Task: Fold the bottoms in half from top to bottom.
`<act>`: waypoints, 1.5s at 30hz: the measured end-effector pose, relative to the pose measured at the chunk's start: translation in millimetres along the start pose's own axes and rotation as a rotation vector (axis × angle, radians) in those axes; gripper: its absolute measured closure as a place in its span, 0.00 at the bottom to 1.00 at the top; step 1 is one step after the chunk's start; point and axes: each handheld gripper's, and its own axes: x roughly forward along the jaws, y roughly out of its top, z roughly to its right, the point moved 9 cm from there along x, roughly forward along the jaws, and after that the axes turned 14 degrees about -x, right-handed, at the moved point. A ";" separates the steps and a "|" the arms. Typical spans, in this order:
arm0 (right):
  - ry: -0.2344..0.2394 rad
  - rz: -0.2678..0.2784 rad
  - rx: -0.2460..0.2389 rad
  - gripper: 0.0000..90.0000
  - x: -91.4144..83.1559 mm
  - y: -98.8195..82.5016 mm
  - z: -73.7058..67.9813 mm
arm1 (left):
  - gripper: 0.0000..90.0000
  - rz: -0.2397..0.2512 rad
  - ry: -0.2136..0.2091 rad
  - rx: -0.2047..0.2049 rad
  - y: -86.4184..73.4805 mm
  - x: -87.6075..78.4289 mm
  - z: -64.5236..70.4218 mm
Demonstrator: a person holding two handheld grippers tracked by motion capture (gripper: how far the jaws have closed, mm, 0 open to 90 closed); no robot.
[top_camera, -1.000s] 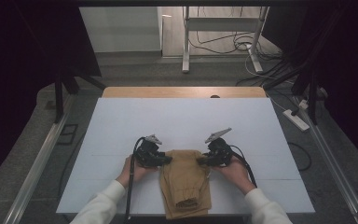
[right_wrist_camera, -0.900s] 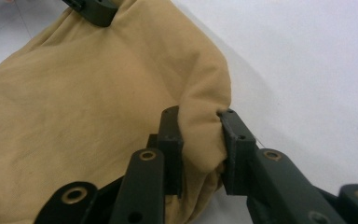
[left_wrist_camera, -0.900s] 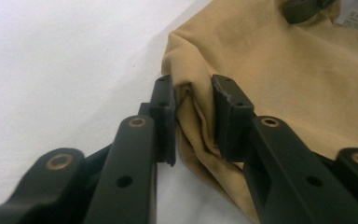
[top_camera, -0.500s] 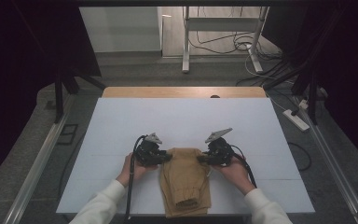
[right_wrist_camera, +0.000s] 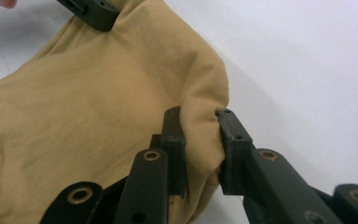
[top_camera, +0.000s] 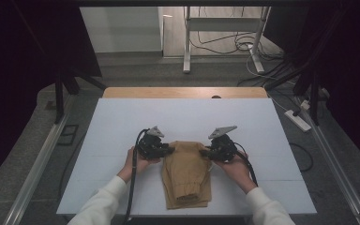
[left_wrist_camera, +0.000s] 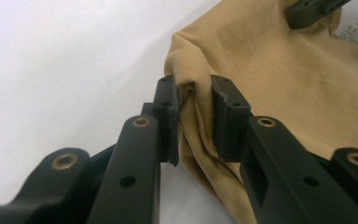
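Note:
A tan folded garment (top_camera: 187, 173) lies on the white table (top_camera: 122, 122) near its front edge, long side running toward the person. My left gripper (top_camera: 168, 149) holds the garment's far left corner; its jaws pinch a fold of tan cloth (left_wrist_camera: 193, 116). My right gripper (top_camera: 205, 151) holds the far right corner, jaws closed on a bunched fold of the garment (right_wrist_camera: 200, 135). A white label (left_wrist_camera: 356, 35) shows on the cloth. The other gripper's jaw tip appears at the top of each gripper view.
A wooden strip (top_camera: 183, 92) runs along the table's far edge. Metal rails (top_camera: 37, 159) flank the table on both sides. A power strip (top_camera: 299, 120) and cables lie on the floor to the right, with a stand's legs (top_camera: 187, 42) beyond the table.
Both grippers have stayed on the garment's far corners. The garment's far edge looks slightly more gathered and lifted than a second ago; the hands have barely shifted.

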 end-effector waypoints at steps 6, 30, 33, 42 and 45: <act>-0.023 0.013 0.005 0.84 -1.2 2.4 8.3 | 0.81 0.006 -0.002 0.002 8.6 2.4 -3.6; -0.063 0.030 0.033 0.84 8.1 11.5 38.1 | 0.81 0.007 0.021 0.016 39.3 10.4 -23.7; -0.079 0.038 0.028 0.84 8.8 17.4 43.7 | 0.81 0.015 0.037 0.018 46.0 8.1 -27.3; -0.108 0.041 0.028 0.84 15.0 32.0 65.5 | 0.81 0.035 0.064 0.013 66.2 7.6 -41.6; -0.124 0.032 0.028 0.84 18.1 35.2 74.3 | 0.81 0.036 0.079 0.015 73.6 10.8 -47.5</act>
